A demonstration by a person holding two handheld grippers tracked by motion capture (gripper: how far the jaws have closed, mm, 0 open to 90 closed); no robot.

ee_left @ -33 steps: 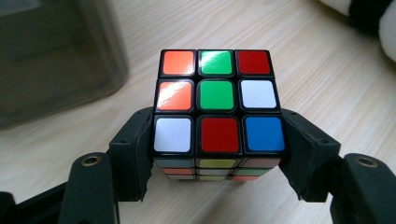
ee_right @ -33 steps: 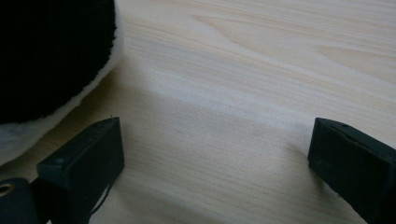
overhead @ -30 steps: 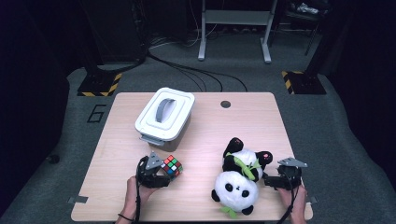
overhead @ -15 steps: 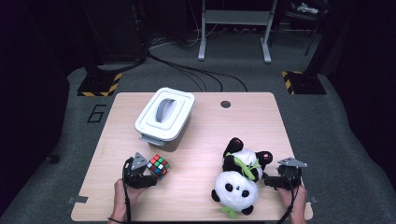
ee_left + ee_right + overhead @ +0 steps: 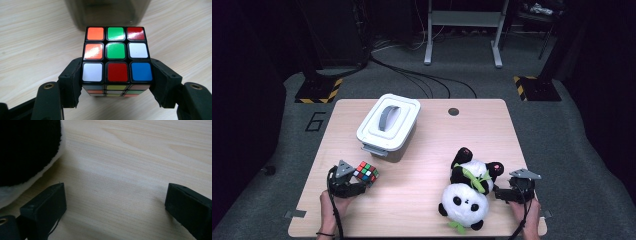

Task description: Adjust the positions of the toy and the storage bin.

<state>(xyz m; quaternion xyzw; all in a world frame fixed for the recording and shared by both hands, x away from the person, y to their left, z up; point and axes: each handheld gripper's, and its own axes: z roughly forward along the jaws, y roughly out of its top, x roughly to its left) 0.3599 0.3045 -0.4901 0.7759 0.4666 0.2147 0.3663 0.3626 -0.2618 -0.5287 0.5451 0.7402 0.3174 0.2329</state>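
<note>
Since a second ago, the left gripper (image 5: 363,181) and the cube (image 5: 366,171) in it have slid left across the table (image 5: 422,200); the right gripper (image 5: 497,192) has stayed put. The cube now sits at the near left of the table, in front of the box (image 5: 388,122). Black jaws pinch its two sides. It is square, shiny and hard, with little tiles of red, green, orange, white and blue. The white plastic box has its lid on, with a grey handle on top. The right gripper's jaws are spread wide over bare, smooth wood, just beside a fluffy black and white panda (image 5: 464,197).
</note>
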